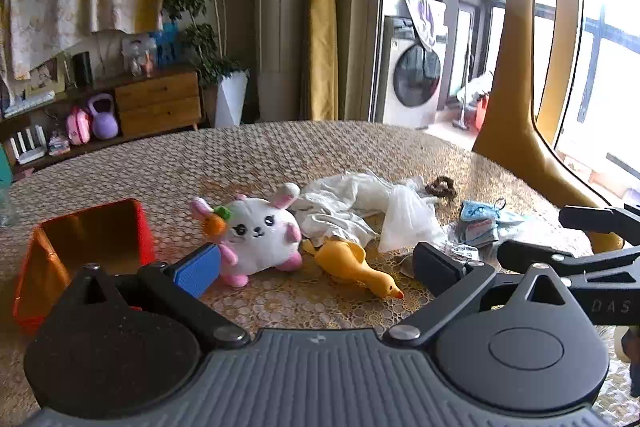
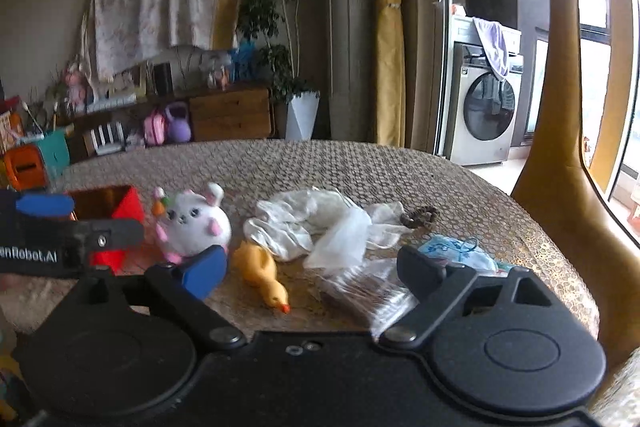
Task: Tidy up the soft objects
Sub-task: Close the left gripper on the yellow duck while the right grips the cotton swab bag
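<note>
A white plush bunny (image 1: 260, 231) with a small carrot lies on the table beside an open red box (image 1: 92, 247). A yellow rubber duck (image 1: 352, 267) lies to its right, with crumpled white cloth (image 1: 344, 207), a clear plastic bag (image 1: 408, 219) and blue face masks (image 1: 480, 223) beyond. My left gripper (image 1: 316, 263) is open and empty, just short of the bunny and duck. My right gripper (image 2: 316, 267) is open and empty near the duck (image 2: 264, 275), with the bunny (image 2: 196, 223), cloth (image 2: 296, 223), a plastic packet (image 2: 368, 291) and the masks (image 2: 456, 251) ahead.
A brown hair tie (image 1: 440, 187) lies behind the cloth. A tall yellow giraffe figure (image 1: 516, 67) stands at the table's right edge. The table (image 1: 280, 155) has a patterned cover. The red box (image 2: 116, 211) sits left in the right wrist view, partly behind the other gripper (image 2: 60, 231).
</note>
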`<state>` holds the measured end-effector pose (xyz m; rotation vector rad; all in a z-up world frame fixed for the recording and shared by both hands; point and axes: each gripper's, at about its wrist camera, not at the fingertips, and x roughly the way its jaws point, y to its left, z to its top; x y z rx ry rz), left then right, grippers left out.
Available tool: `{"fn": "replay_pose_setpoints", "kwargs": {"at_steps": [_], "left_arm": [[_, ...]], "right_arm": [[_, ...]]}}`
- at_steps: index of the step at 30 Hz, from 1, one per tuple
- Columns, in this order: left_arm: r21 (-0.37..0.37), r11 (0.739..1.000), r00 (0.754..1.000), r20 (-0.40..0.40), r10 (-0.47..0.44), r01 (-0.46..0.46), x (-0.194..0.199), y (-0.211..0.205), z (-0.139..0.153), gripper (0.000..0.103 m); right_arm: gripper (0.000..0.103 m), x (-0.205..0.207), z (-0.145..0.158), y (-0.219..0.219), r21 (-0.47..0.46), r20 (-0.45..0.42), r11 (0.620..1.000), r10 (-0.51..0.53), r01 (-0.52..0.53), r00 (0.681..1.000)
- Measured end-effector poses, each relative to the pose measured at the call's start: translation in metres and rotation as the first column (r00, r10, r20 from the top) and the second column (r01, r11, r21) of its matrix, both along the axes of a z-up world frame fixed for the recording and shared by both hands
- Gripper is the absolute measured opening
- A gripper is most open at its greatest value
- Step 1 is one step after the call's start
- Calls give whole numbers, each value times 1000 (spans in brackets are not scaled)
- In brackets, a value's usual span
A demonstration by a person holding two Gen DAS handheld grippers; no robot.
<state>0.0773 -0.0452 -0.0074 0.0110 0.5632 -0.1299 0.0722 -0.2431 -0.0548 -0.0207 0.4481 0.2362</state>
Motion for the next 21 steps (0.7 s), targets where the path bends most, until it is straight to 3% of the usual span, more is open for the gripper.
{"fn": "replay_pose_setpoints", "kwargs": {"at_steps": [7, 13, 21], "left_arm": [[9, 1000, 995, -93, -24, 25, 43, -22, -26, 103], [-29, 999, 976, -215, 20, -27, 77, -31, -57, 103], [37, 995, 955, -280, 98, -92, 118, -49, -82, 102]], "right_arm": [[87, 34, -20, -16, -77, -103, 993, 78, -86, 992], [83, 74, -41, -25, -106, -193, 983, 130, -152, 973], [80, 114, -66, -29, -133, -272, 975, 137, -178, 952]]}}
